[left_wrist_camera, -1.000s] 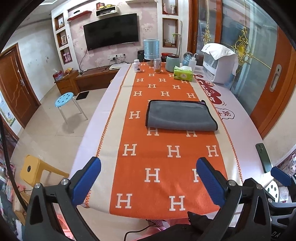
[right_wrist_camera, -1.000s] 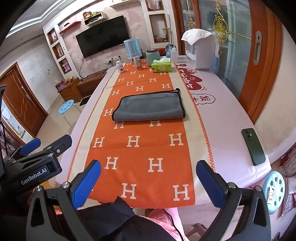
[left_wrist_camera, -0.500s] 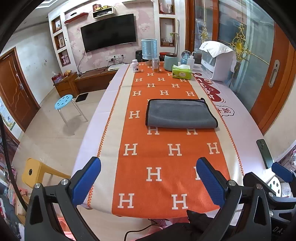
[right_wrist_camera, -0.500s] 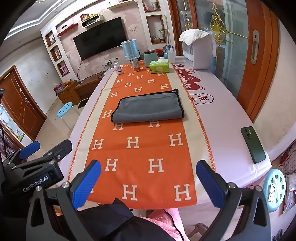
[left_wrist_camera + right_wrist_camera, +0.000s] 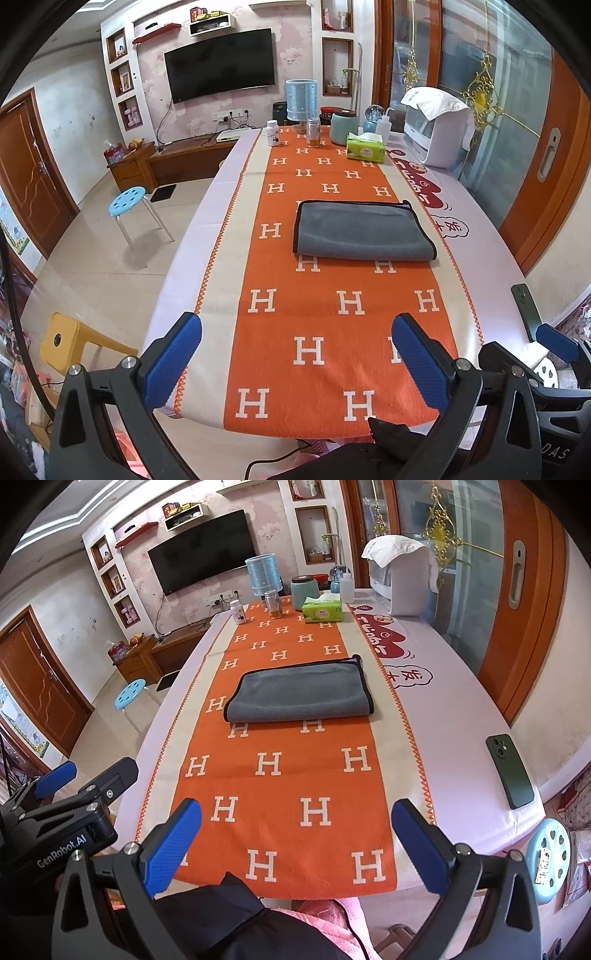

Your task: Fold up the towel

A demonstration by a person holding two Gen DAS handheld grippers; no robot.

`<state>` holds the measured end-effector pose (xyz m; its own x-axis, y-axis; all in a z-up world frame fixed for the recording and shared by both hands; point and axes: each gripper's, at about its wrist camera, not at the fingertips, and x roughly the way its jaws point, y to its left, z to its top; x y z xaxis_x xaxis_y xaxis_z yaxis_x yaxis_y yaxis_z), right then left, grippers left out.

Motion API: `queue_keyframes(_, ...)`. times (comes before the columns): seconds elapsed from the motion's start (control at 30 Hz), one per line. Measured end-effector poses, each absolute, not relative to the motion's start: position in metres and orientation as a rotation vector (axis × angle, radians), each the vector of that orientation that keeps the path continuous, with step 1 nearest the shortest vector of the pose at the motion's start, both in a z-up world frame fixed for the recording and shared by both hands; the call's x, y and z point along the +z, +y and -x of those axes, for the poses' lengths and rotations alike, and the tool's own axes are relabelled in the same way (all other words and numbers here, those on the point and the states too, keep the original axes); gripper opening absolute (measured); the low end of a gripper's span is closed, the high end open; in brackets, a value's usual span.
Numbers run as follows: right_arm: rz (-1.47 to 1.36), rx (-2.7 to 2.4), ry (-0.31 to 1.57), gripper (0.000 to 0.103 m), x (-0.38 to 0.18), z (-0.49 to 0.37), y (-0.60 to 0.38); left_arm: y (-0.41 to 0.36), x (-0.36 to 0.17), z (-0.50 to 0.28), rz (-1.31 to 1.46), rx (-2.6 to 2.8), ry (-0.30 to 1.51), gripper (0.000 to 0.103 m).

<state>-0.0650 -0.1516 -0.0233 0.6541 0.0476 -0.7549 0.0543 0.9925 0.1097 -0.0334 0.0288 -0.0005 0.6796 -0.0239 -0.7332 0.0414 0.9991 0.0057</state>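
- My left gripper [image 5: 295, 354] and right gripper [image 5: 295, 834] both hang wide apart and empty at the bottom of each frame, over the desk's [image 5: 454, 716] near edge.
- The grey towel [image 5: 360, 232] lies mid-frame on the orange runner [image 5: 332, 314], already doubled over.
- I judge it soft, light and limp; I'd pinch the black-piped side corners.

A folded grey towel [image 5: 299, 696] lies on an orange runner [image 5: 280, 768] on the counter [image 5: 458, 716]. The right claw [image 5: 295, 843], spread wide, holds nothing. A dark phone [image 5: 509, 771] lies near the counter's right edge.
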Motion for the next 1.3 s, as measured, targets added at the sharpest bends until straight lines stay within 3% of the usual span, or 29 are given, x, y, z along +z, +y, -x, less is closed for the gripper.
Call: queue_keyframes(1.3,-0.110,-0.004,0.873,0.103,-0.020,0.048,-0.155,0.027,0.004,0.022,-0.008,-0.042,0.825,0.102)
